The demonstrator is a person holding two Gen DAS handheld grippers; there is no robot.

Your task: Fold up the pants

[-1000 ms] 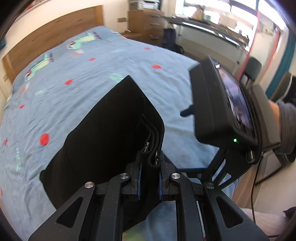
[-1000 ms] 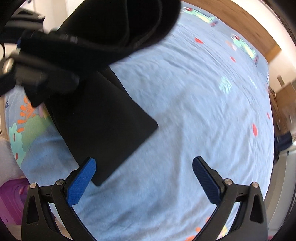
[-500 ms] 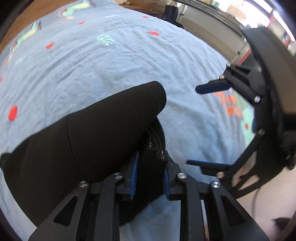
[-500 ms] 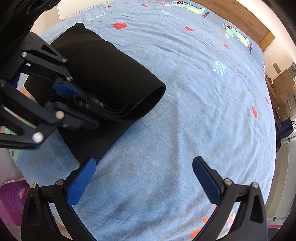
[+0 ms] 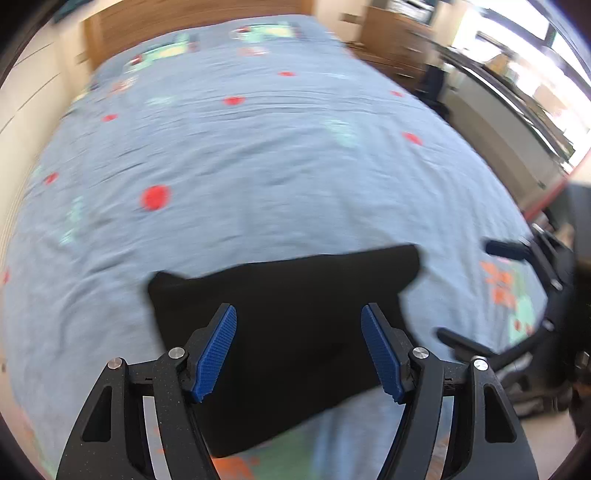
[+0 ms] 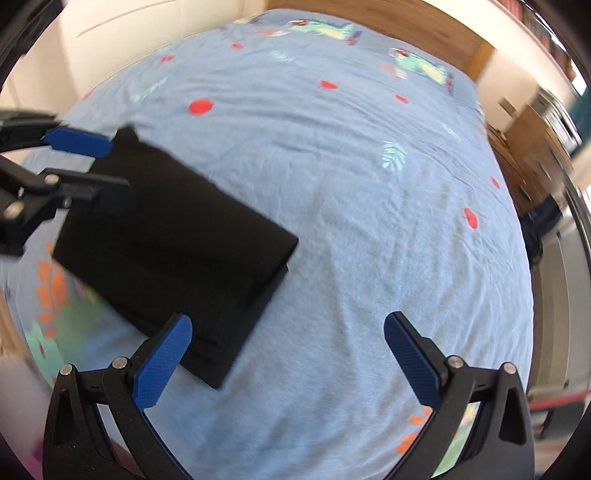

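Observation:
The black pants point(image 5: 288, 332) lie folded in a flat rectangle on the blue patterned bedspread point(image 5: 258, 166), near its front edge. My left gripper point(image 5: 297, 332) hovers just above them, its jaws opening, with the blue pads point(image 5: 218, 347) clear of the cloth. In the right wrist view the folded pants point(image 6: 173, 243) sit at the left, with layered edges showing at the near corner. The left gripper point(image 6: 92, 164) stands over their far left end. My right gripper point(image 6: 288, 328) is wide open above bare bedspread point(image 6: 369, 203) beside the pants, holding nothing; it also appears at the right of the left wrist view point(image 5: 469, 291).
A wooden headboard point(image 5: 192, 18) runs along the far end of the bed. A wooden dresser point(image 5: 395, 33) and a long desk under bright windows point(image 5: 517, 96) stand to the right. The bed's near edge point(image 5: 332, 443) lies just behind the pants.
The left gripper, earlier shut on the bunched pants and carrying them down, has let go and opened. The pants now lie flat and folded. The right gripper stayed open.

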